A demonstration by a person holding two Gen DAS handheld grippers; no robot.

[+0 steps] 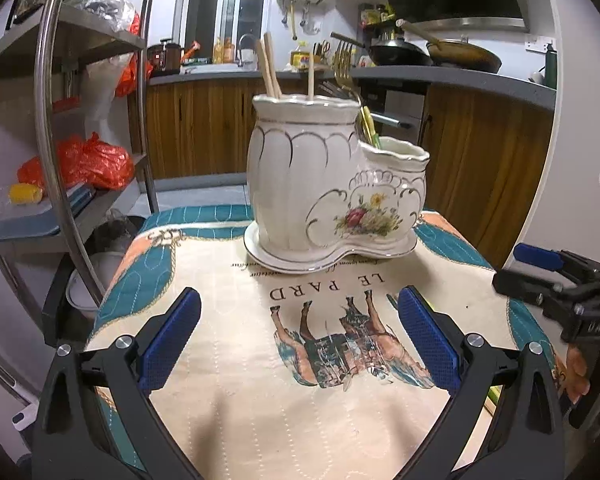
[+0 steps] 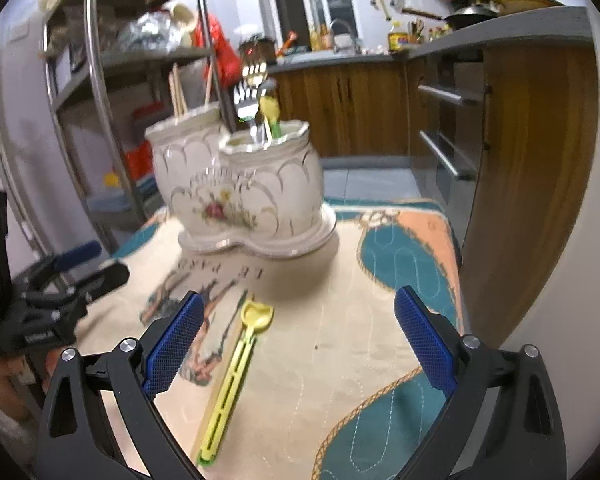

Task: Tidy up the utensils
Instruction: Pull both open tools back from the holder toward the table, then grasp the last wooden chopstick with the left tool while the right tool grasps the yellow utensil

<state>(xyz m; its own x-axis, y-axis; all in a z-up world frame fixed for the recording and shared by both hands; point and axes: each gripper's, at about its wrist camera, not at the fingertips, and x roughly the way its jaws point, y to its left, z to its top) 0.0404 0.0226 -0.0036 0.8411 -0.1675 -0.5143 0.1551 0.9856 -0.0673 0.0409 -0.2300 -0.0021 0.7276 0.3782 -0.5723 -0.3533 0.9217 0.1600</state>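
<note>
Ceramic utensil holder (image 2: 240, 196) sits upper-centre of the right wrist view on a printed cloth (image 2: 340, 360), w/ chopsticks (image 2: 178, 92) in its tall rear compartment and forks (image 2: 248, 96) plus a yellow piece in another one. One item is not yet stowed: a yellow-green plastic spoon (image 2: 236, 376), lying flat on the cloth at lower centre, bowl end toward the holder, handle running down toward the bottom edge.

Right gripper (image 2: 298, 340) is spread wide, nothing between its blue pads (image 2: 172, 348); the spoon lies just inside the left-of-frame pad, not touching as far as I can tell. Left gripper (image 1: 300, 340) also wide and empty, low-centre in its own view, facing the holder (image 1: 332, 184) from well back.

Step in hand, my guess: pick up the spoon w/ the right gripper.
- Shift a bit toward frame left so the handle is centred between pads.
- Grab mid-handle; it's thin and flat on soft cloth, so come down low and close squarely across the width or it'll skid or twist.
- Watch for pinching cloth along w/ it.
- Lift, tip handle down, aim for the open front compartment; forks crowd the other one.
- Left gripper could steady the holder's base if it wobbles.
</note>
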